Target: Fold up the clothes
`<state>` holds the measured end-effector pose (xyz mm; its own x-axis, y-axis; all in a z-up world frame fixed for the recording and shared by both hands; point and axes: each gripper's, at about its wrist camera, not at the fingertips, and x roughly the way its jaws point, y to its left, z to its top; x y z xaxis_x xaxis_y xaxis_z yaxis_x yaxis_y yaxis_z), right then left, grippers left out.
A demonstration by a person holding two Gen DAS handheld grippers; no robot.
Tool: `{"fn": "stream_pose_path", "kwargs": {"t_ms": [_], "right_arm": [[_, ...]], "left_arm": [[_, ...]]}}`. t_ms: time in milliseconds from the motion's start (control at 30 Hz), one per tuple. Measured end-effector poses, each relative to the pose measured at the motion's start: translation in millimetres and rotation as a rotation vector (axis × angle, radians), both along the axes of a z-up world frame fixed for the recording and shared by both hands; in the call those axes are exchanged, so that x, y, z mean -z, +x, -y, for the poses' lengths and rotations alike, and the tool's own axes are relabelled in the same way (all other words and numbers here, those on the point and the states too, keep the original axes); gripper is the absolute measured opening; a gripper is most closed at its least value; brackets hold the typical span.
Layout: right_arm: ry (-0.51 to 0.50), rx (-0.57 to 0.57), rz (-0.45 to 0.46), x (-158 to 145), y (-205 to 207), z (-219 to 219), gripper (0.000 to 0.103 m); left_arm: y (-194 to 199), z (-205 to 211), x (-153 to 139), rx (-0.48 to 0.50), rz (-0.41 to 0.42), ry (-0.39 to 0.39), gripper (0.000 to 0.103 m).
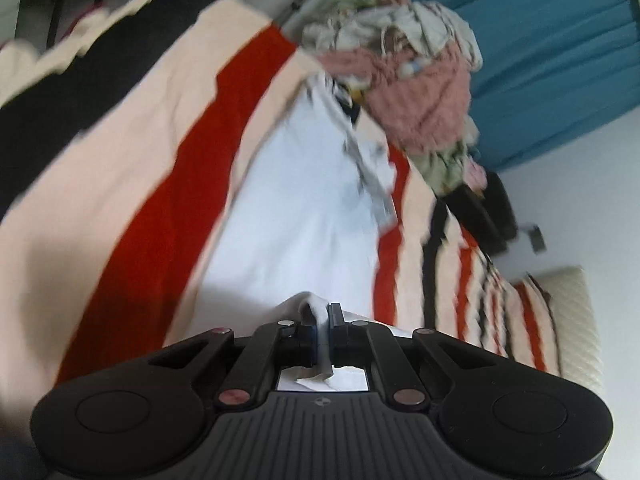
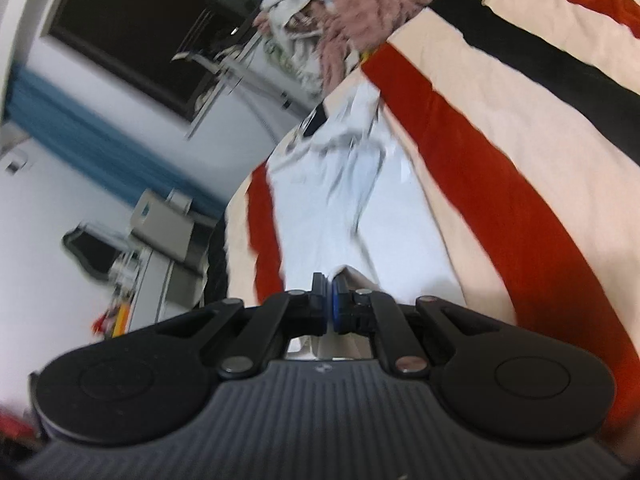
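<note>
A white garment (image 1: pixel 304 200) with a dark print at its far end lies stretched along the striped bed cover. My left gripper (image 1: pixel 323 316) is shut on a fold of its near edge, and white cloth shows between the pads and behind them. In the right wrist view the same white garment (image 2: pixel 340 208) runs away from me. My right gripper (image 2: pixel 330 288) is shut on its near edge, the cloth rising to the closed pads. Both views are blurred.
The bed cover (image 1: pixel 160 168) has cream, red and black stripes. A heap of clothes (image 1: pixel 412 92), pink on top, sits at the far end of the bed. A blue curtain (image 1: pixel 552 60) hangs behind. A dark window (image 2: pixel 132 36) and a cluttered stand (image 2: pixel 160 240) are left of the bed.
</note>
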<state>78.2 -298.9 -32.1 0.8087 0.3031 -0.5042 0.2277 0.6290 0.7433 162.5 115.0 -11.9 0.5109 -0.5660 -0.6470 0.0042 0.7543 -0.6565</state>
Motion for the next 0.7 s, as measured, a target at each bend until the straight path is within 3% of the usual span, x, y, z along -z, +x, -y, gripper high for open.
{"fn": "stream_pose_path", "kwargs": {"t_ms": [100,233,433,567,700], "right_arm": [[-0.016,0.044,-0.001,17.7,58.2,4.7,0.006],[-0.095,0.046,0.054,46.0,111.0,9.1,0.006],[-0.267,0.011,0.156,79.1,151.2,6.9,0.006],[-0.432,-0.024,0.139,96.2,174.4,-4.5,0.006],[-0.522,-0.053,0.096,112.6,187.5,-12.6,0.007]], "left_arm": [[51.3,13.1,14.1,-0.037,0.073,0.017,0.005],[84.7,33.7,34.1,-0.072,0.202,0.117,0.006],[127.8,61.8,80.4,-0.043,0.325,0.239,0.006],[151.4,79.8,112.6,0.009,0.343,0.34,0.006],[162.4,83.6,131.9,0.036,0.312,0.37,0.007]]}}
